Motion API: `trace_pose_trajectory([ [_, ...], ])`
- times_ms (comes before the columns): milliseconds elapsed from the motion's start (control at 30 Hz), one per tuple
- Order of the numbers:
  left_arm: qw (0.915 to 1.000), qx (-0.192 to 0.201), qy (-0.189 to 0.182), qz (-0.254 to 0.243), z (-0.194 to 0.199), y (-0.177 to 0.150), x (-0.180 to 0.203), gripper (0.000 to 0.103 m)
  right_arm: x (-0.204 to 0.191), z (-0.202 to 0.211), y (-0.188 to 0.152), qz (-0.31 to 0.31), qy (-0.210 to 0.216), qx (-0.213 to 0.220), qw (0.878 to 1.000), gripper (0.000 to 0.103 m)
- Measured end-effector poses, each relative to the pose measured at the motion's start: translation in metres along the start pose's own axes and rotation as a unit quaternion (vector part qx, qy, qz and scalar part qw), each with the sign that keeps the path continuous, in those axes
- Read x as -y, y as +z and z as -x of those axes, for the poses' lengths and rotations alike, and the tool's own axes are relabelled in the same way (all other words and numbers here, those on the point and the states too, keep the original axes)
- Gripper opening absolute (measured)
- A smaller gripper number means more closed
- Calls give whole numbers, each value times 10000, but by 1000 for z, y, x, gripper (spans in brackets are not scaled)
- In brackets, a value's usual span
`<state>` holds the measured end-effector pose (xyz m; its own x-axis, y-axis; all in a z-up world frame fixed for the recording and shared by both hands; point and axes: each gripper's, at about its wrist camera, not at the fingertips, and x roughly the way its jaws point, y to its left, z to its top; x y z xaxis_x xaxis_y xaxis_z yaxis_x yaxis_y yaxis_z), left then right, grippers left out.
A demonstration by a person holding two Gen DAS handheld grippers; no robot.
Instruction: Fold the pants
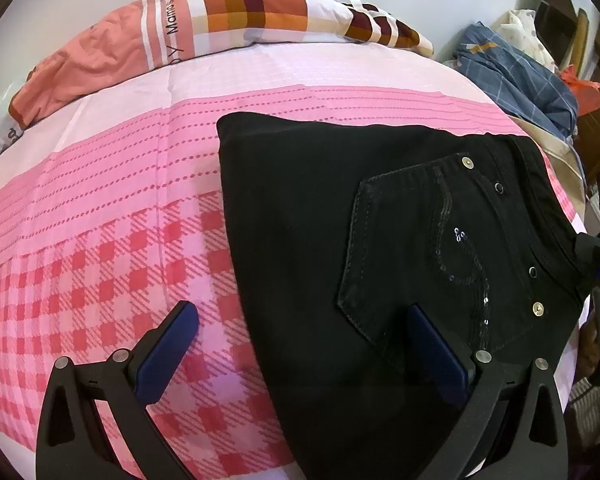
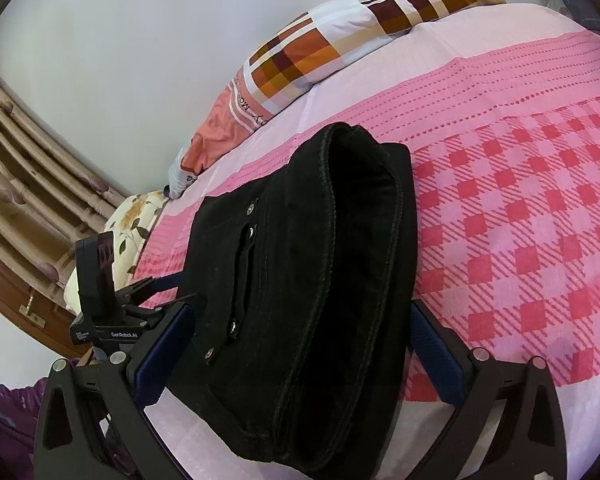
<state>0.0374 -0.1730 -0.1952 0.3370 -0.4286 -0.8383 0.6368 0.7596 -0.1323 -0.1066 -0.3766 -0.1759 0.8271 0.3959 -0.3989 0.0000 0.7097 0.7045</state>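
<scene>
Black pants [image 1: 380, 220] lie folded into a compact bundle on the pink checked bedsheet [image 1: 100, 220], back pocket with sequins facing up. My left gripper [image 1: 304, 328] is open just above the bundle's near left edge: one blue-padded finger hangs over the sheet, the other over the pants. In the right wrist view the pants [image 2: 300, 260] show their waistband end. My right gripper [image 2: 300, 336] is open, its fingers standing on either side of the bundle, wide apart. The left gripper [image 2: 100, 280] shows at the far side of the pants.
A checked orange-and-brown pillow [image 1: 236, 12] lies along the wall at the head of the bed. A pile of blue and other clothes [image 1: 516, 68] sits beyond the bed's right side. A floral pillow [image 2: 136, 216] and a curtain [image 2: 28, 160] are at the other end.
</scene>
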Motion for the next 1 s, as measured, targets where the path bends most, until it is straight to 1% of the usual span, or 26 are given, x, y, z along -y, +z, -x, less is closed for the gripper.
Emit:
trace_pose_trajectory([
  [200, 10000, 12, -67, -7, -3, 2, -1, 103, -3, -1, -2, 129, -78, 75, 9999, 103],
  [700, 10000, 31, -70, -9, -7, 4, -1, 103, -2, 0, -2, 17, -32, 38, 10000, 103],
  [900, 10000, 27, -70, -13, -7, 4, 0, 103, 1, 1, 1, -107, 23, -48, 9999, 103],
  [1000, 10000, 26, -73, -15, -7, 4, 0, 103, 2, -1, 6, -113, 45, -176, 9998, 103],
])
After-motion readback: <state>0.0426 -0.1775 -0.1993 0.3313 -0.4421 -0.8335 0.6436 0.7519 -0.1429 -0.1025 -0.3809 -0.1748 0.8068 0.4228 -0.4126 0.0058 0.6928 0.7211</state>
